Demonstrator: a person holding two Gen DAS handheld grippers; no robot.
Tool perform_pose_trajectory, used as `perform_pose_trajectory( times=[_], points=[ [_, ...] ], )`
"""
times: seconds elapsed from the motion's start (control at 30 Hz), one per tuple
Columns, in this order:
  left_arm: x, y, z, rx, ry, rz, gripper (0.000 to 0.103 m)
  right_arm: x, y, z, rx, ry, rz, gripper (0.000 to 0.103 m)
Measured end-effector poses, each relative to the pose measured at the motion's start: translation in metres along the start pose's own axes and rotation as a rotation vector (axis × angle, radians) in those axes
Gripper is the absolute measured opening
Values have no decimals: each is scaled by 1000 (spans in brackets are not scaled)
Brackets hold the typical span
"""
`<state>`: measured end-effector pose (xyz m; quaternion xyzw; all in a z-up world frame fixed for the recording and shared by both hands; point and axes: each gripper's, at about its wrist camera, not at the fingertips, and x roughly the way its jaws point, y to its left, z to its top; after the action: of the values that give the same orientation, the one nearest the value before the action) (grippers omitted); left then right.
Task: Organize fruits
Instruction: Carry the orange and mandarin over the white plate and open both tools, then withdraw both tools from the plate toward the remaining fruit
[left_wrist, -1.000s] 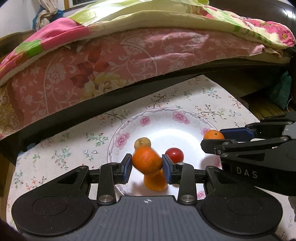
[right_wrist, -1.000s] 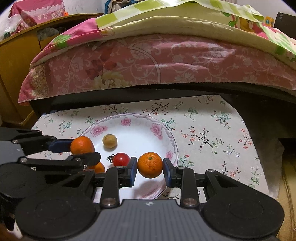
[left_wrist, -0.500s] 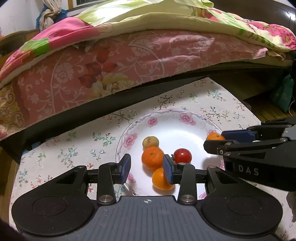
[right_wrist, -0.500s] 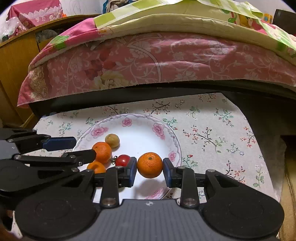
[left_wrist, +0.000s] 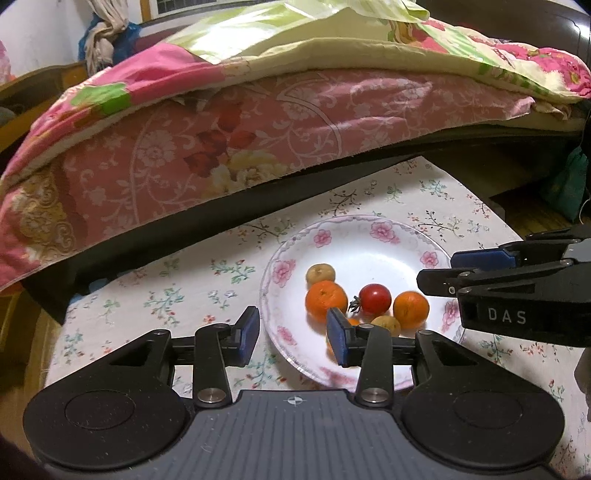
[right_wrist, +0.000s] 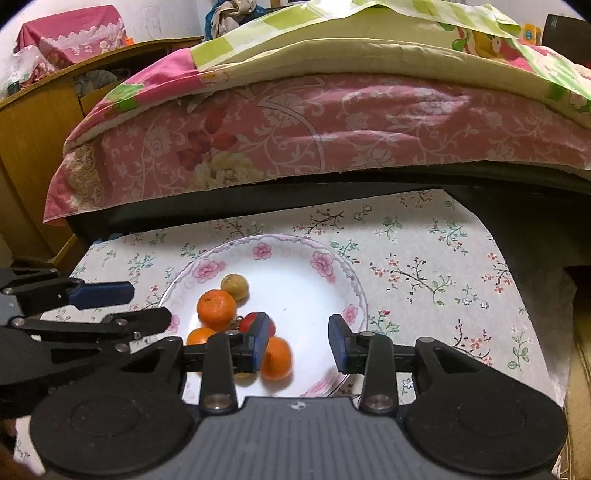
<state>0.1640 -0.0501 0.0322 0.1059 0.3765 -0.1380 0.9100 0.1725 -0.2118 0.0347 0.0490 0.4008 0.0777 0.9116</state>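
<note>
Floral-clothed tabletop (right_wrist: 424, 258) | six fruits sit in white flowered plate (left_wrist: 388, 254), clustered at 6 o'clock | left gripper (left_wrist: 293, 334), right gripper (right_wrist: 299, 341): fingers apart, empty | looks nearly done

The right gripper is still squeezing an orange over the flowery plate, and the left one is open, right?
Not quite. In the right wrist view the right gripper is open too, with nothing between its fingers; the orange it would be squeezing lies on the flowery plate with the other fruit. The left gripper is open, as you said.
</note>
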Motion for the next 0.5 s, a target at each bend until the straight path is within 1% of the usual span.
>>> perform_pose_trajectory(
  times=[0.2,0.5],
  points=[
    [-21,5,-11,10,5,4,51,-15,16,-6,-43,-5,24,35],
    [-41,11,-38,8,41,-23,52,-33,35,-27,-103,24,45,35]
  ],
)
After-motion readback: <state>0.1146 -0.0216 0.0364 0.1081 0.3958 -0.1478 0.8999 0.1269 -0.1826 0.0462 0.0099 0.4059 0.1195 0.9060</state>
